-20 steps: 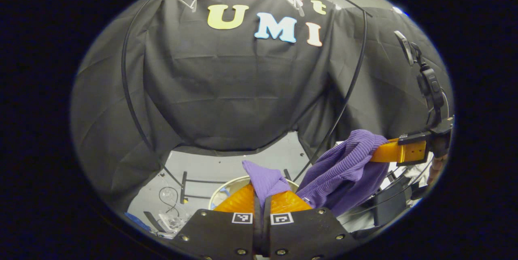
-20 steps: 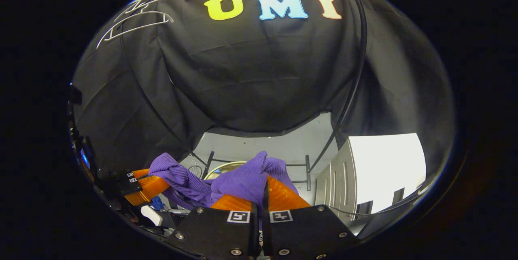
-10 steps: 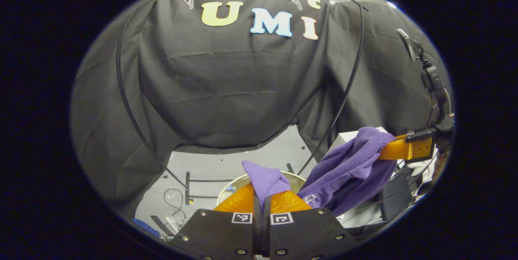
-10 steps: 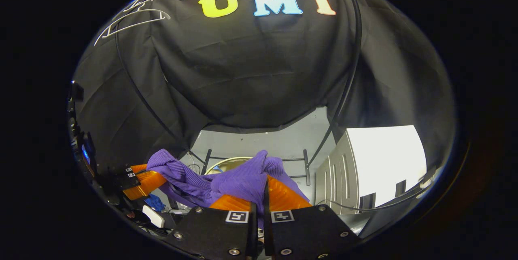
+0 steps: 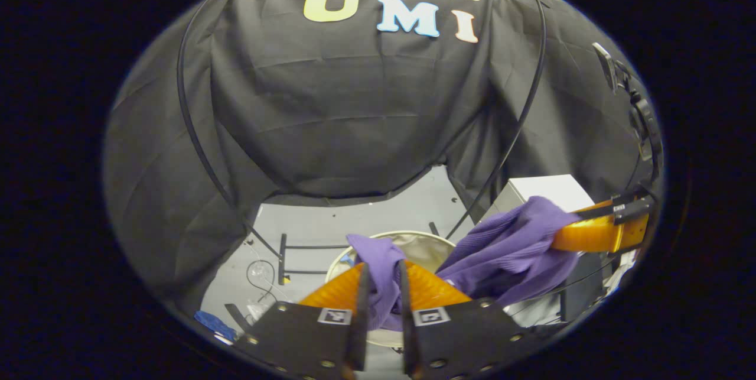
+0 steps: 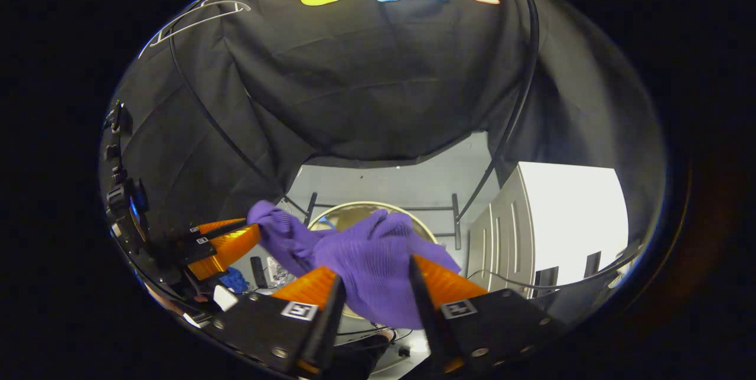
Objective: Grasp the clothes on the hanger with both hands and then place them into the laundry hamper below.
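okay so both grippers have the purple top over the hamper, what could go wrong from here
1. The right gripper stands wide open while the left gripper is opening too, so the purple top could drop unevenly.
2. Much of the top hangs beside the hamper, so it may drape over the rim or miss.

One purple garment point(image 5: 508, 250), one hamper point(image 5: 425, 244), two claws, one white cabinet point(image 6: 567, 214), few hangers point(image 6: 195, 16)
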### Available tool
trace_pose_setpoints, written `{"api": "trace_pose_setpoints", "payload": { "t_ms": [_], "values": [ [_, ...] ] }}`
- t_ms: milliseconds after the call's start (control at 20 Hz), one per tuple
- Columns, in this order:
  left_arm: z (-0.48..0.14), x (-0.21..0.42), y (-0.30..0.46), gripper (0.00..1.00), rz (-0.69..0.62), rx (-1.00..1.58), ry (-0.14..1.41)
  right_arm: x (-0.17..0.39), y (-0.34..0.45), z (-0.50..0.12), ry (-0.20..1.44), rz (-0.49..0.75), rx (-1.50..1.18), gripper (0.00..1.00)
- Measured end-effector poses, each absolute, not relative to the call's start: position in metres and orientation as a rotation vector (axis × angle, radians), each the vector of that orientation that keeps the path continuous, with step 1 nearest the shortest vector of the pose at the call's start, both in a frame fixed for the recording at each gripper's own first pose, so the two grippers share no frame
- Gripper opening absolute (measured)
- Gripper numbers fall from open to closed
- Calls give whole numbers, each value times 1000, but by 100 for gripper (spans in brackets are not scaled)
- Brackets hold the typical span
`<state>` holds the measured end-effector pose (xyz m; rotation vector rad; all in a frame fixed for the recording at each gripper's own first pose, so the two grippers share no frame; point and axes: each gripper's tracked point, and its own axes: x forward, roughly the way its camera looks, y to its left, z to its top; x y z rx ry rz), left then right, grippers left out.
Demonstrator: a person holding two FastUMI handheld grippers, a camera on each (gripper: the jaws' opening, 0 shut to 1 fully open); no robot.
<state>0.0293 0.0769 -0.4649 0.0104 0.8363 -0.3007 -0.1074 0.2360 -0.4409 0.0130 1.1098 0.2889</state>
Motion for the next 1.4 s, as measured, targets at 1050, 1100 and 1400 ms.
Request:
{"api": "trace_pose_setpoints", "payload": {
  "t_ms": [1050,1100,1400],
  "values": [
    [-229,97,128,100,-125,46,465,-27,89,-226,508,-36,14,96],
    [-202,104,126,100,-126,39,422,-21,85,-206,459,-47,17,91],
    [-38,126,125,100,-144,-11,140,-1,57,-77,145,-121,10,95]
  ]
}}
